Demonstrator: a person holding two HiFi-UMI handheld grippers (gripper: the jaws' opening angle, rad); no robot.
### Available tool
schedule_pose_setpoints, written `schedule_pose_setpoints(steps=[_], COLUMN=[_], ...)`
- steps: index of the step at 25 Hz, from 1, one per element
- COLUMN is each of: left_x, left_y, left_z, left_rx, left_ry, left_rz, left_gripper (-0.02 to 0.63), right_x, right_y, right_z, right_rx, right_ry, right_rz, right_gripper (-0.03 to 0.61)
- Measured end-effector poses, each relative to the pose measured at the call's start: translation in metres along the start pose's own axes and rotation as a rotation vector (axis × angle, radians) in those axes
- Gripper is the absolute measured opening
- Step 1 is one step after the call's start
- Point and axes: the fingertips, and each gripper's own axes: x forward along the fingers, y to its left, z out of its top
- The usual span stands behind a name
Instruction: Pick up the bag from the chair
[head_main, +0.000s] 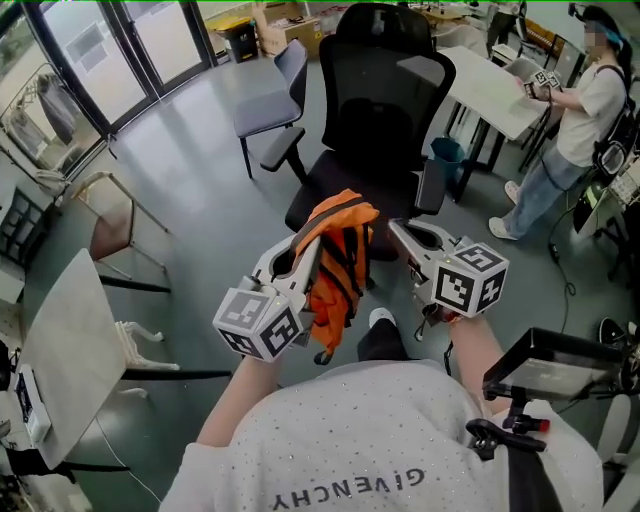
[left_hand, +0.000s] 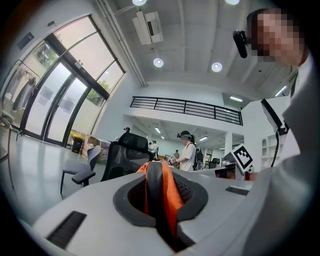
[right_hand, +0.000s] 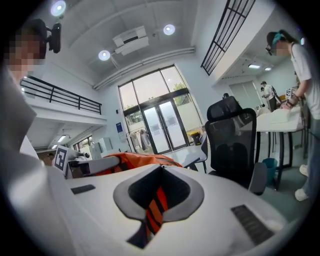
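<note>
An orange bag (head_main: 337, 262) with black straps hangs in the air in front of the black office chair (head_main: 385, 125), clear of its seat. My left gripper (head_main: 312, 240) is shut on the bag's top; in the left gripper view, orange cloth and a black strap (left_hand: 159, 195) are pinched between the jaws. My right gripper (head_main: 396, 230) sits just right of the bag's top. In the right gripper view, a striped orange and black strap (right_hand: 156, 205) is clamped in its jaws, and the bag (right_hand: 135, 161) stretches left towards the other gripper.
A grey chair (head_main: 268, 100) stands behind the black one at the left. A white table (head_main: 492, 90) is at the right with a teal bin (head_main: 445, 155) beside it and a person (head_main: 575, 130) working there. Another white table (head_main: 65, 350) and a brown chair (head_main: 110, 225) are at the left.
</note>
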Motion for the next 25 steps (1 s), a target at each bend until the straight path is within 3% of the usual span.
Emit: schedule_pose_setpoints(steps=[5, 10, 18, 25], left_x=[-0.018, -0.058, -0.061, -0.048], left_y=[-0.013, -0.034, -0.030, -0.064], left_z=[-0.032, -0.027, -0.038, -0.041], left_rx=[-0.025, -0.027, -0.059, -0.082], left_ry=[0.038, 0.047, 0.041, 0.035], left_rz=[0.022, 0.030, 0.053, 0.064], left_gripper=[0.025, 0.025, 0.025, 0.025], right_x=[-0.023, -0.049, -0.067, -0.122], right_y=[-0.001, 0.028, 0.013, -0.010], right_z=[-0.028, -0.020, -0.032, -0.043], right_rx=[-0.032, 0.042, 0.040, 0.026], right_ry=[0.050, 0.001, 0.012, 0.045], right_rz=[-0.057, -0.071, -0.099, -0.143], right_gripper=[0.003, 0.003, 0.002, 0.002])
